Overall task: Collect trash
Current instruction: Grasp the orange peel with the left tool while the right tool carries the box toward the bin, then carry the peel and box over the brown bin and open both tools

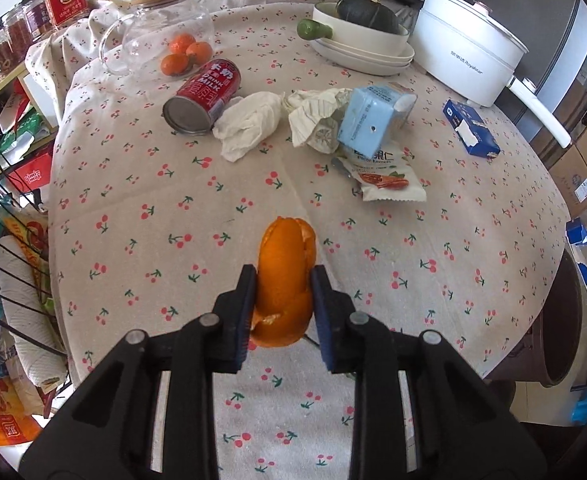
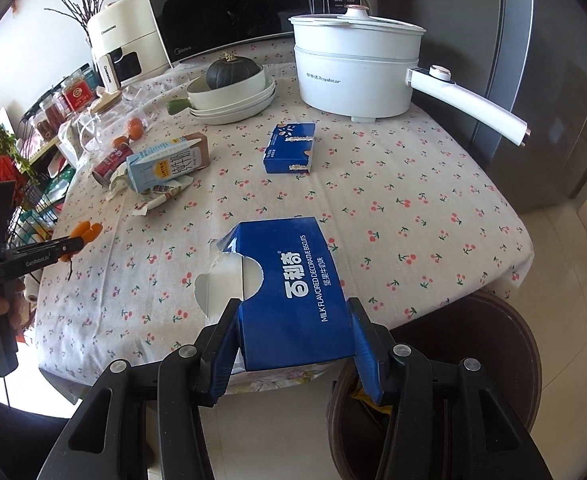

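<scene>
Clamped in the right claw (image 2: 293, 344), a torn blue biscuit box (image 2: 289, 292) hangs just left of the brown bin (image 2: 505, 364); released early, it misses. Left claw (image 1: 283, 308) pinches orange peel (image 1: 285, 280).

bin (image 2: 509, 360) inside mostly hidden by right gripper (image 2: 293, 328); contents unclear.

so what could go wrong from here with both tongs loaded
1. The left tongs pinch soft orange peel; it could tear or slip out above the tablecloth.
2. The right tongs grip only the near end of the torn blue biscuit box, so it may tilt or drop short of the brown bin.
</scene>
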